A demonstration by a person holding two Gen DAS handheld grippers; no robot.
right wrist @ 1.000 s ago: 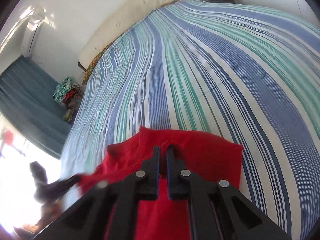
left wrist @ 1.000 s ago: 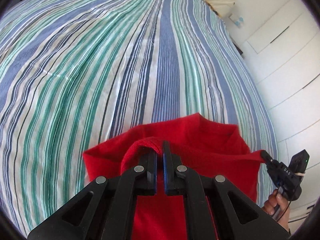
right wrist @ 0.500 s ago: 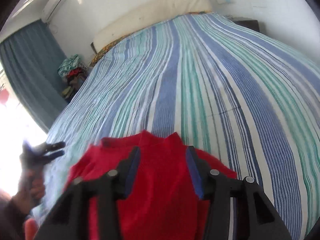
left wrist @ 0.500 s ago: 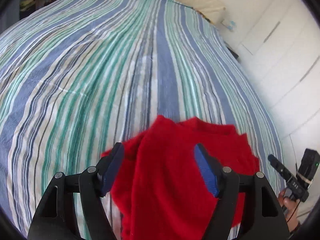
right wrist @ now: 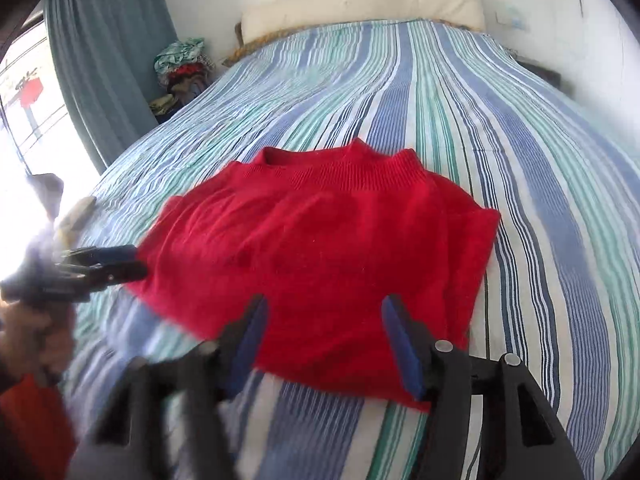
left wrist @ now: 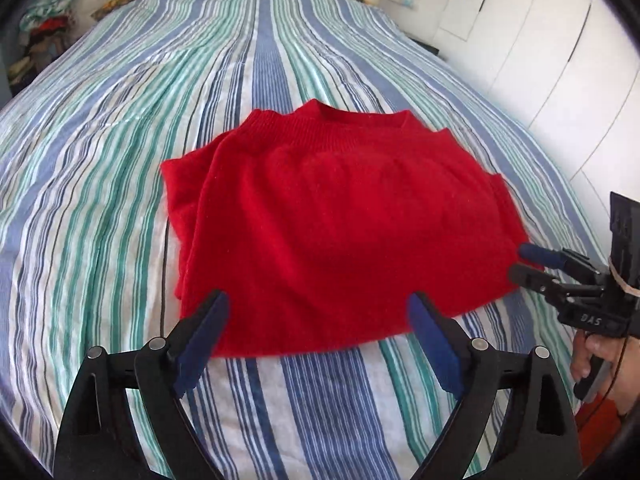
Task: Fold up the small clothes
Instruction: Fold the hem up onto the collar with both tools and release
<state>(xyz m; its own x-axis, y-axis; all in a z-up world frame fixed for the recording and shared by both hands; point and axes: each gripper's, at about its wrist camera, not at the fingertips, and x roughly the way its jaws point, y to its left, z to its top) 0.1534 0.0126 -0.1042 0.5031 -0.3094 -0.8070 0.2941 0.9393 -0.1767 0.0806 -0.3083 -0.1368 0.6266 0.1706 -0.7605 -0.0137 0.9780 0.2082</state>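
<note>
A red knitted sweater (left wrist: pixel 340 224) lies folded on the striped bed, its ribbed collar at the far edge; it also shows in the right wrist view (right wrist: pixel 320 256). My left gripper (left wrist: pixel 318 308) is open and empty, just above the sweater's near edge. My right gripper (right wrist: pixel 322 314) is open and empty, above the near edge too. The right gripper also shows at the right of the left wrist view (left wrist: pixel 528 262), beside the sweater's right edge. The left gripper shows blurred at the left of the right wrist view (right wrist: pixel 132 262), beside the sweater's left edge.
The bed has a blue, green and white striped cover (left wrist: pixel 120 128). A cream pillow (right wrist: pixel 360 4) lies at the head. A pile of clothes (right wrist: pixel 182 66) and a grey curtain (right wrist: pixel 104 52) stand beside the bed. White wardrobe doors (left wrist: pixel 540 60) stand on the other side.
Both grippers were shut on the red sweater a second ago. They have opened, let it go and pulled back; the sweater now lies flat on the bed.
</note>
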